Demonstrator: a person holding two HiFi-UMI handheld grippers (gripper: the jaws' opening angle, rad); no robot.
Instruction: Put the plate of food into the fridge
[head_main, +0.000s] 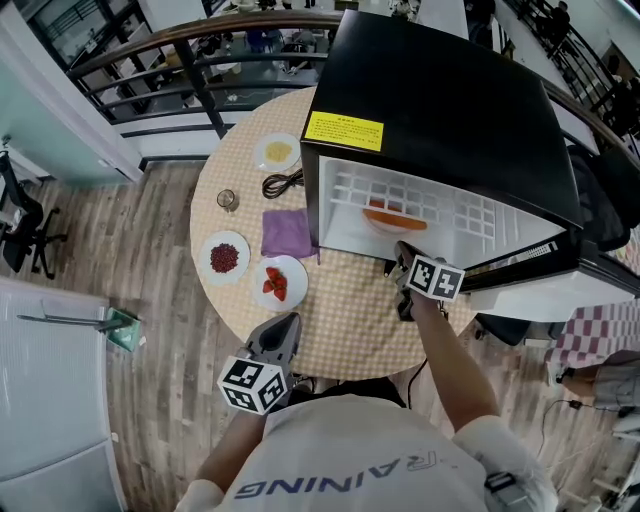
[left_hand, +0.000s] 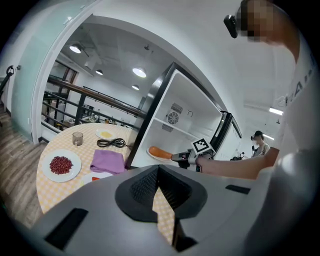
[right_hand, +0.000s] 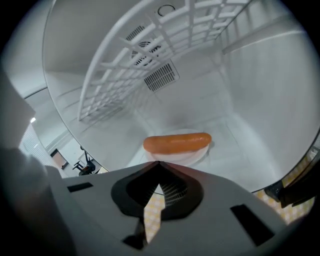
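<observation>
Both sets of jaws closed tip to tip, nothing btwn. Right gripper (head_main: 403, 252) at mouth of open fridge (head_main: 450, 100), pointing at plate (right_hand: 186, 156). Plate w/ sausage (right_hand: 177, 142) inside, on fridge floor under wire shelf (head_main: 420, 195); gap to jaw tips unclear, maybe touching. Left gripper (head_main: 285, 328) over near edge of round surface (head_main: 350, 320), well apart from fridge. Also on surface: purple cloth (head_main: 287, 232), beans plate (head_main: 225, 258), cable (head_main: 282, 183).

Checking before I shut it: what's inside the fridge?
A sausage on a white plate on the fridge floor, beneath a white wire shelf. The sausage covers the plate's middle.
</observation>
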